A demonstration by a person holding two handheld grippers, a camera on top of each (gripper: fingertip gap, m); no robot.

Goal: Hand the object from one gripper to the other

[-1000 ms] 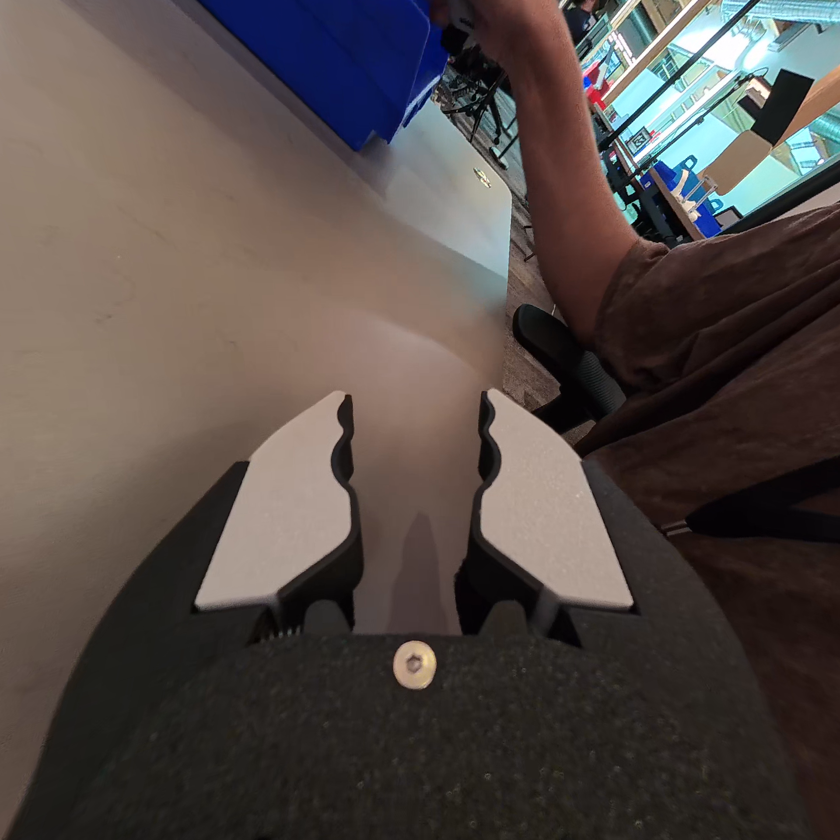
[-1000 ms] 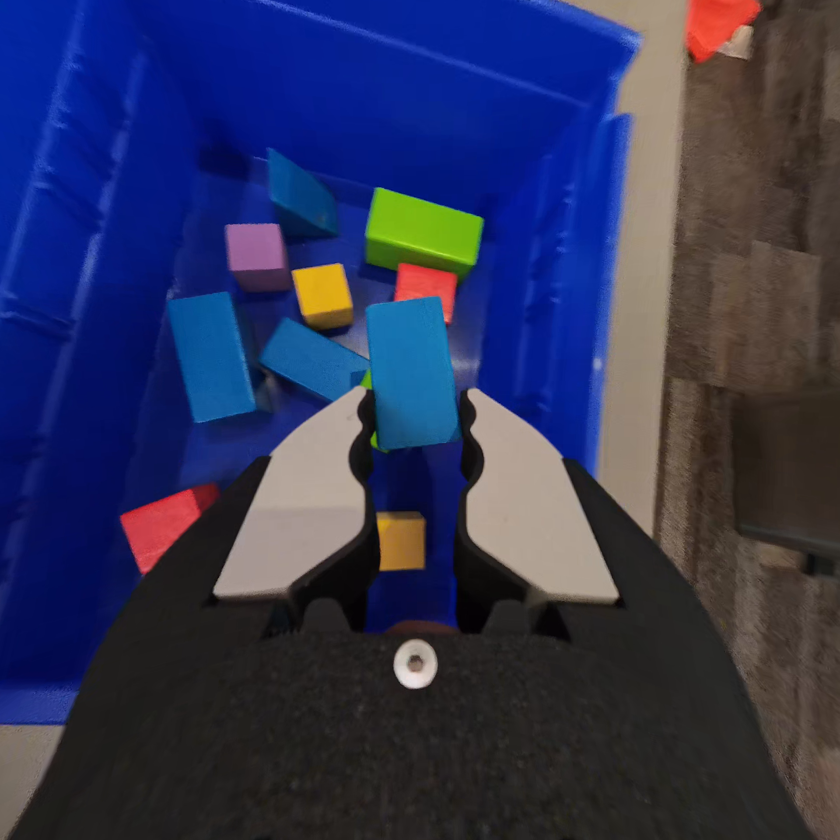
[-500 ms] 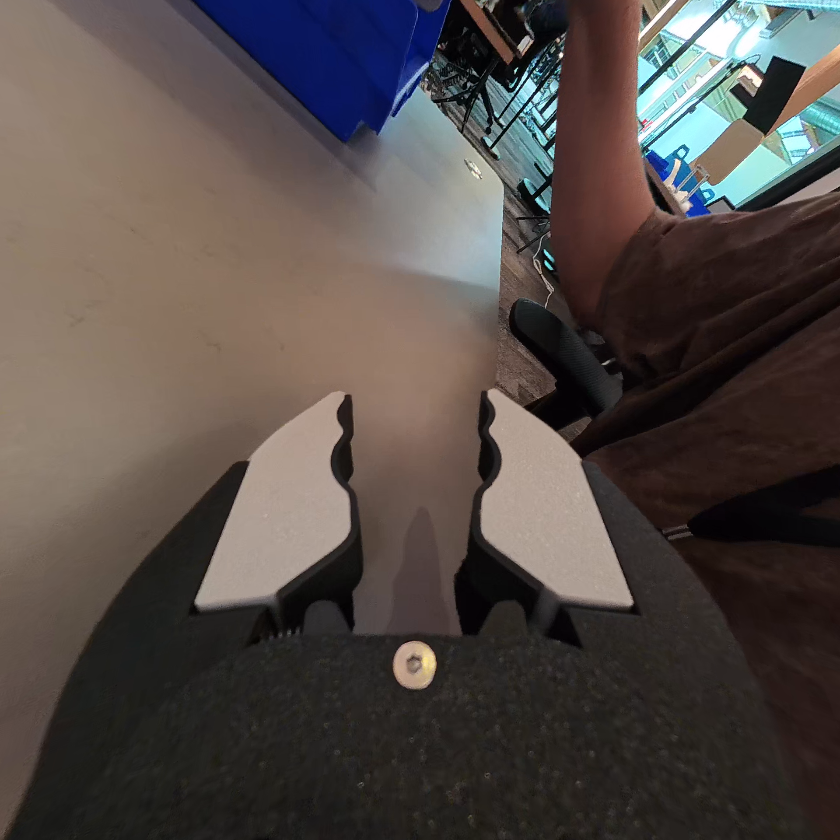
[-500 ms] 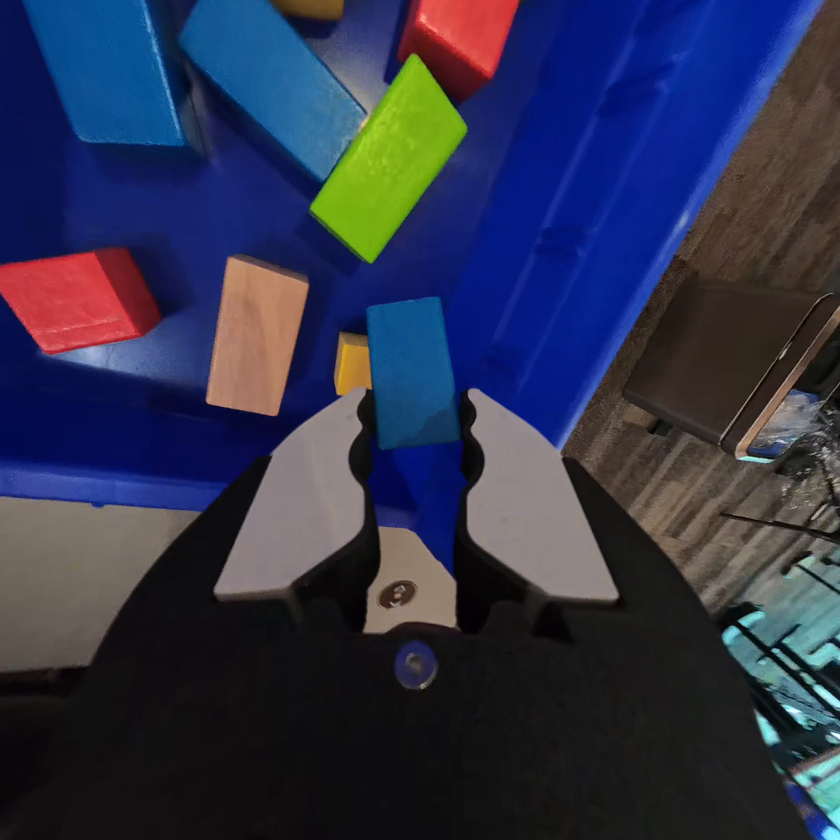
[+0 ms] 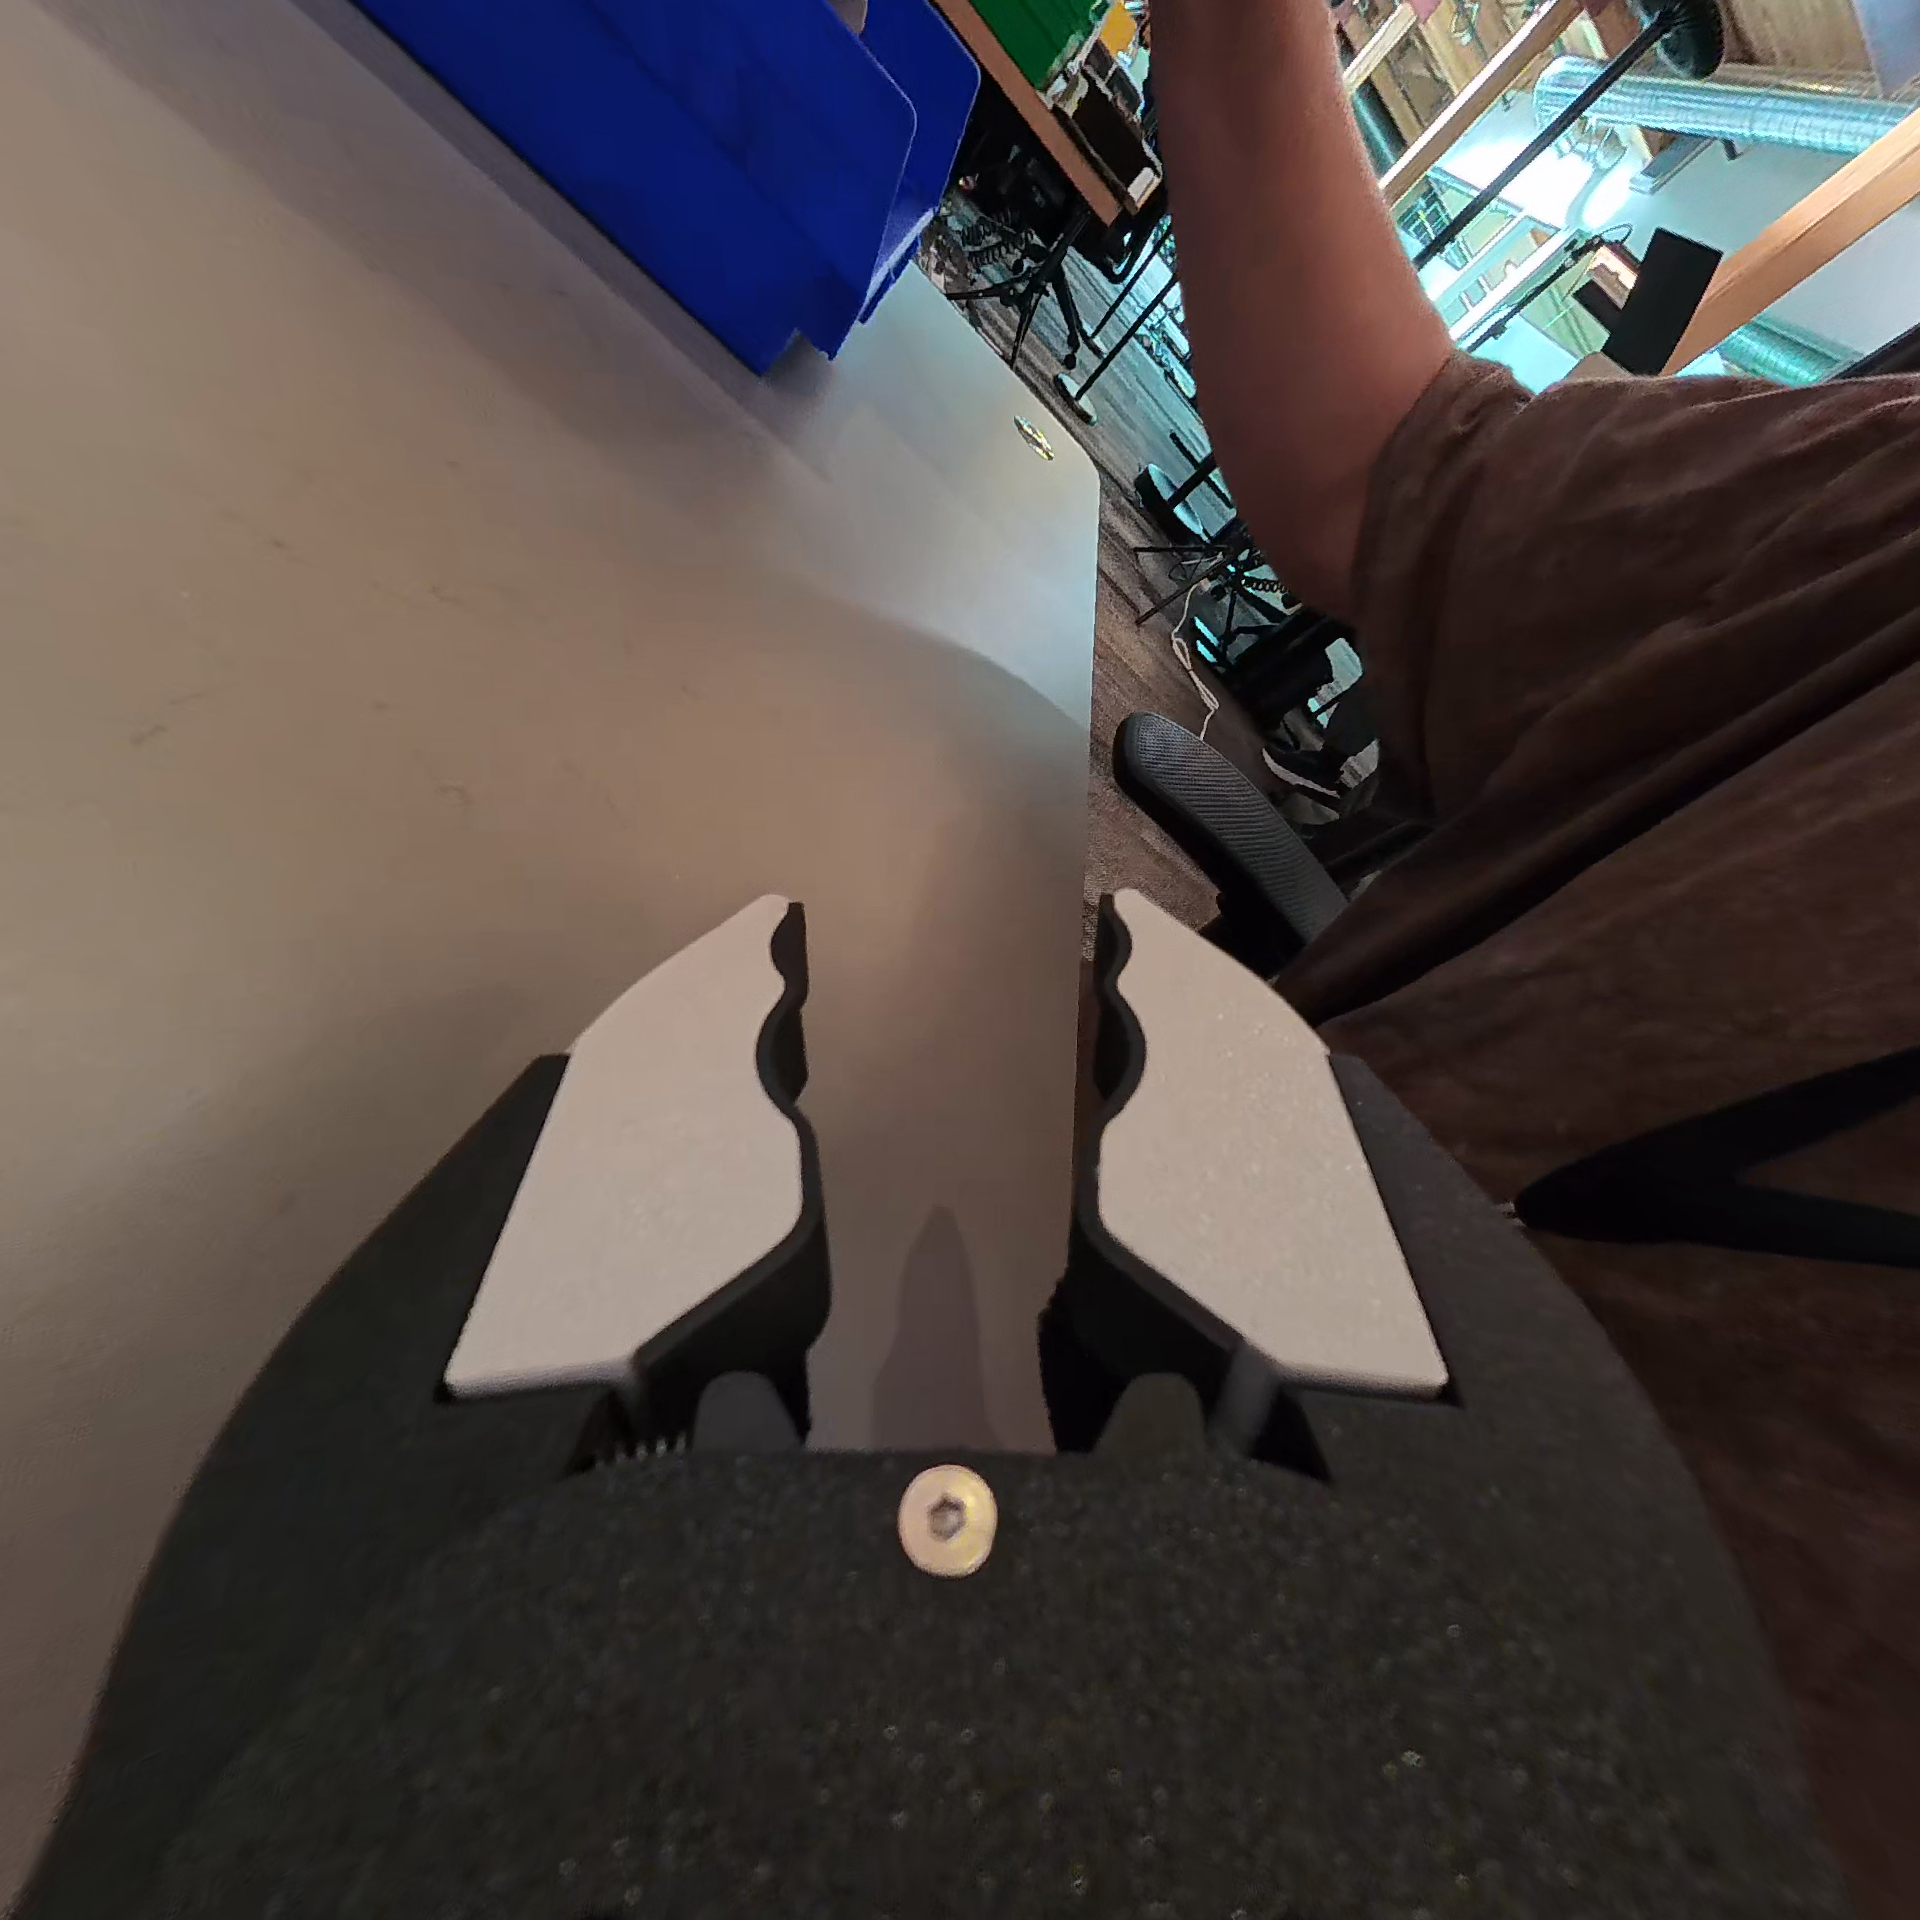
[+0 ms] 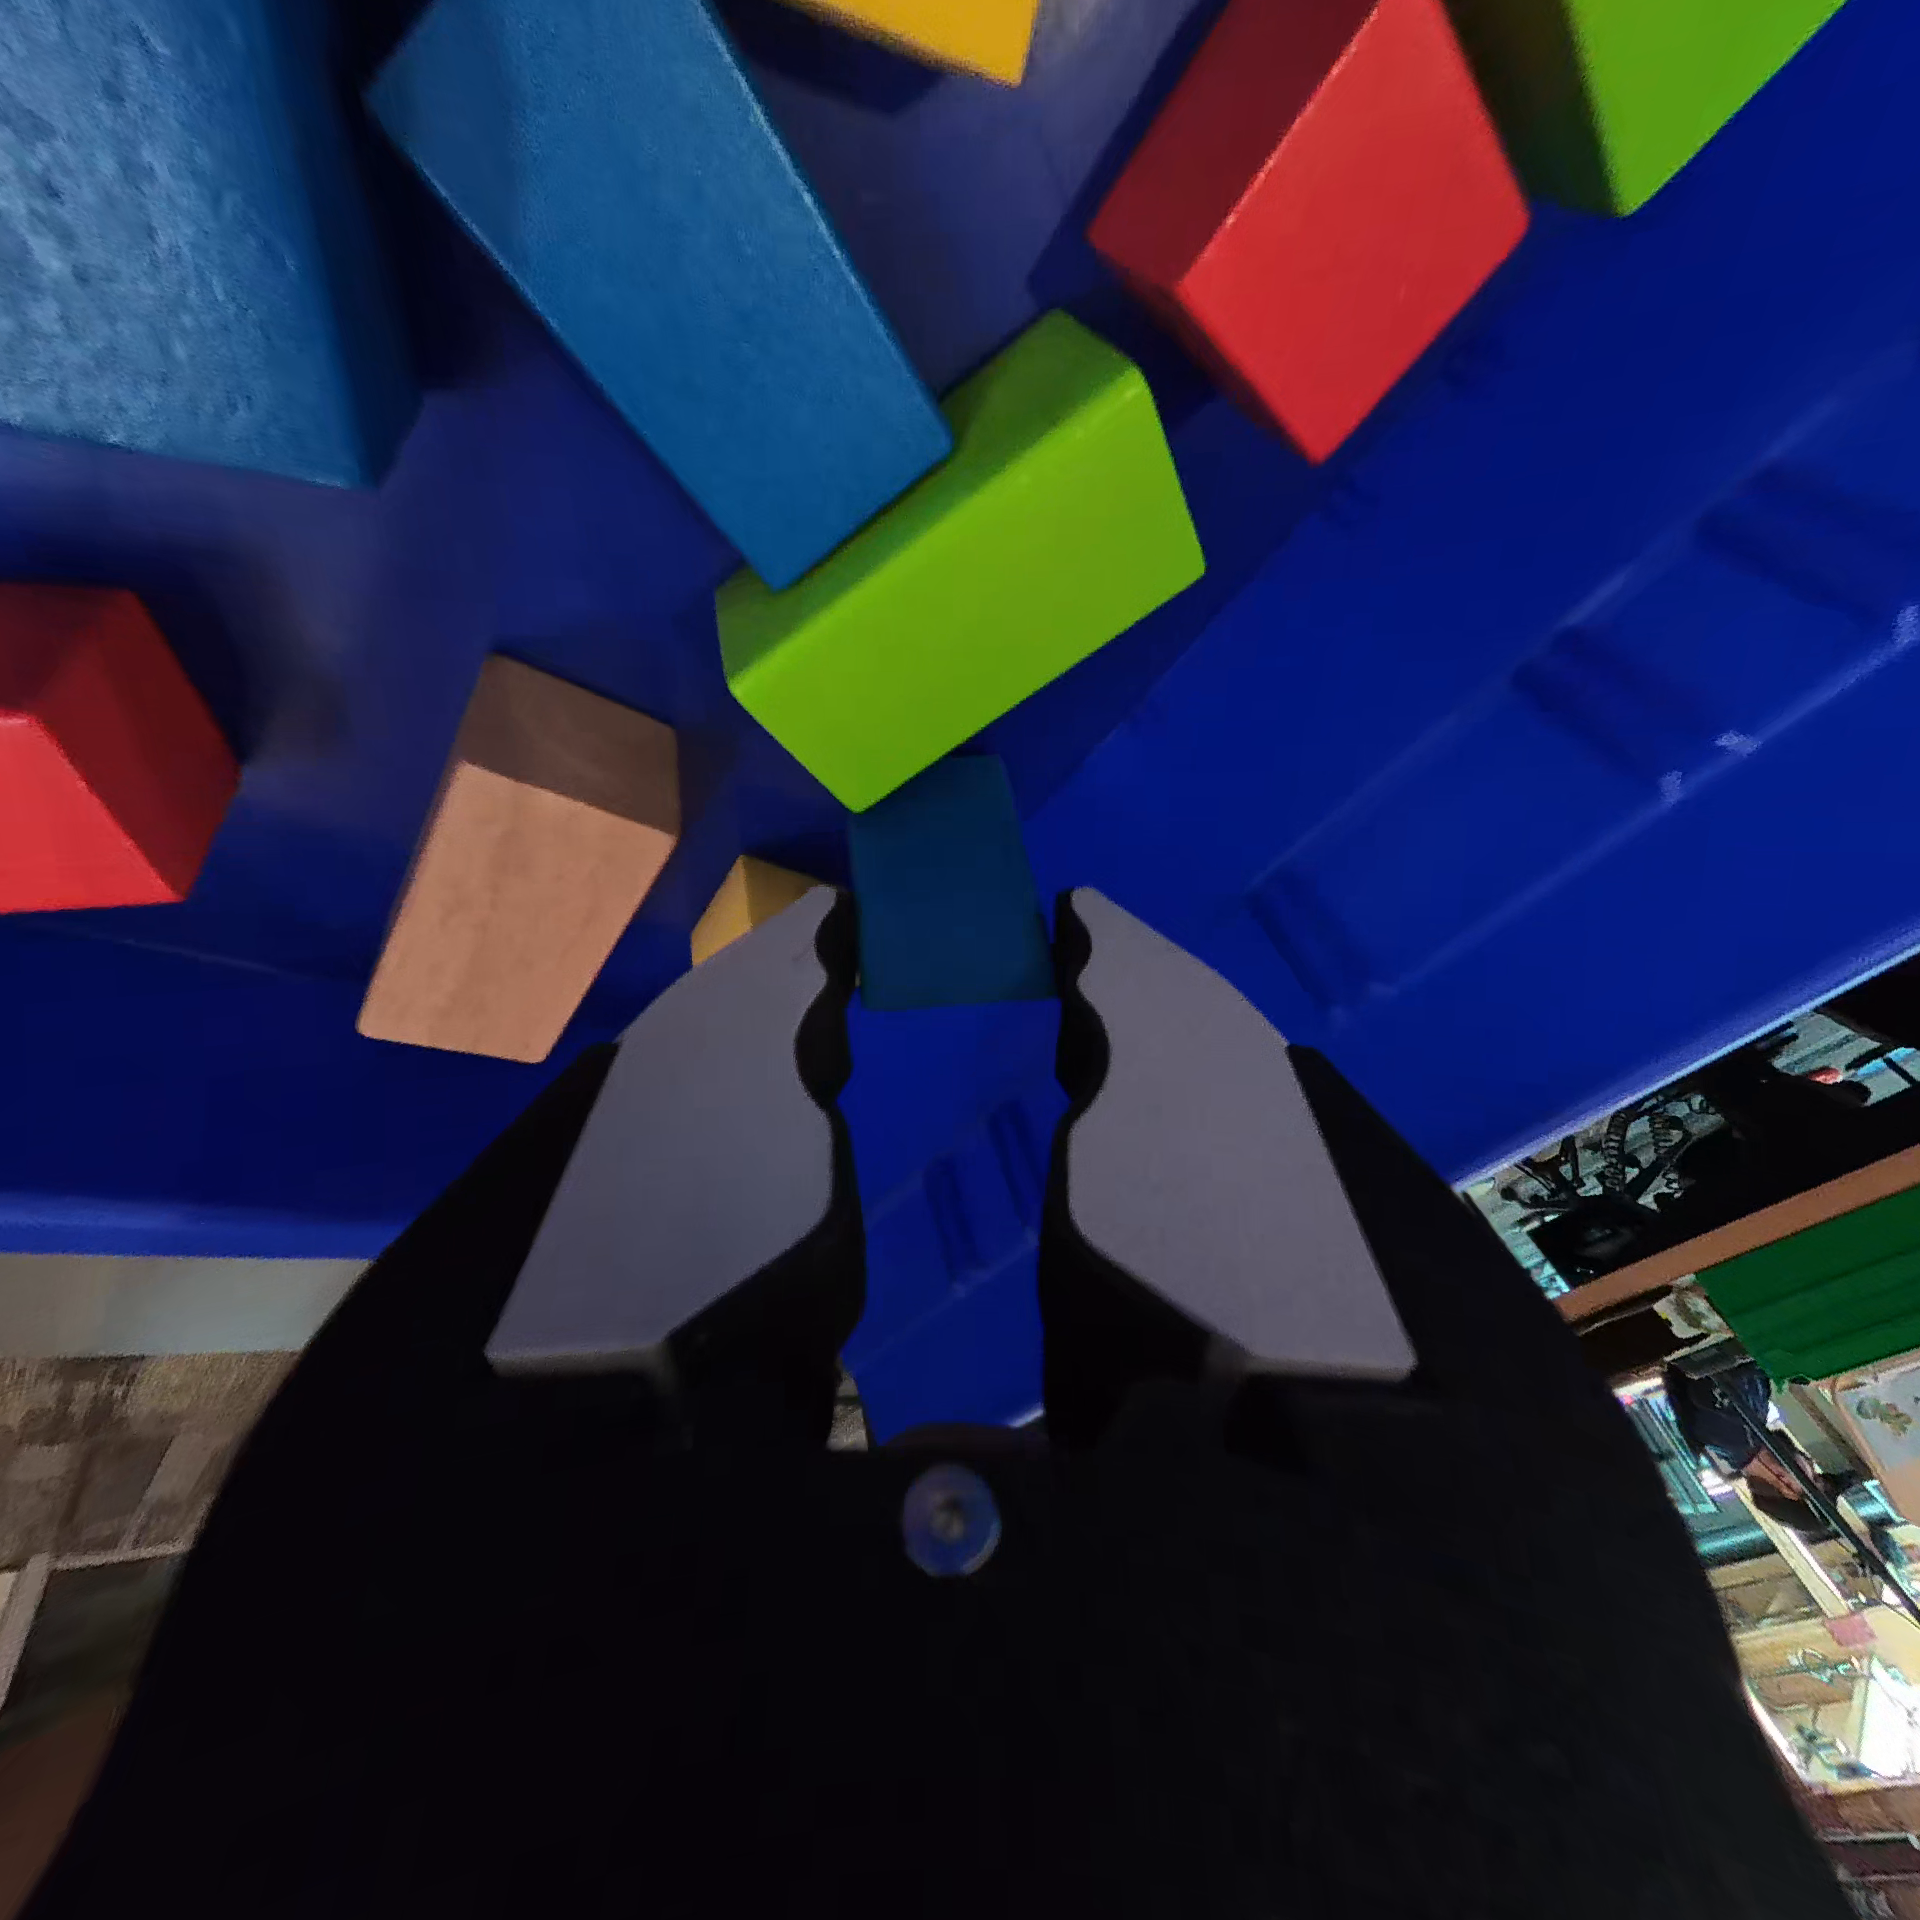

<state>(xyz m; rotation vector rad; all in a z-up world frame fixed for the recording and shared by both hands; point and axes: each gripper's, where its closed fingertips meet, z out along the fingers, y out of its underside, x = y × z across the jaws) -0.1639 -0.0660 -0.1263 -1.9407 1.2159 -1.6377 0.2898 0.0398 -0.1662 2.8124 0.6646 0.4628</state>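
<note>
Inside the bin (image 6: pixel 1558 582), right gripper (image 6: pixel 948 914) jaws clamp a blue block (image 6: pixel 945 894); left gripper (image 5: pixel 943 935) jaws gape empty over the worktop (image 5: pixel 416 675).

bin (image 6: pixel 1558 623): deep blue | held block (image 6: pixel 951 894): teal-blue | blocks seen: lime green (image 6: pixel 966 582), red (image 6: pixel 1320 229), bare wood (image 6: pixel 520 873), yellow (image 6: pixel 748 914) | surface (image 5: pixel 416 675): pale beige | sleeve (image 5: pixel 1662 623): brown

Glossy moulded plastic on the blue bin (image 6: pixel 1558 665). Inside the bin, painted wood, smooth with faint grain: blue block (image 6: pixel 951 894), green block (image 6: pixel 966 582), red block (image 6: pixel 1320 208). Bare matt wood on the tan block (image 6: pixel 520 883). Outside the bin, matt smooth table (image 5: pixel 416 623); soft brown cloth shirt (image 5: pixel 1662 727).
</note>
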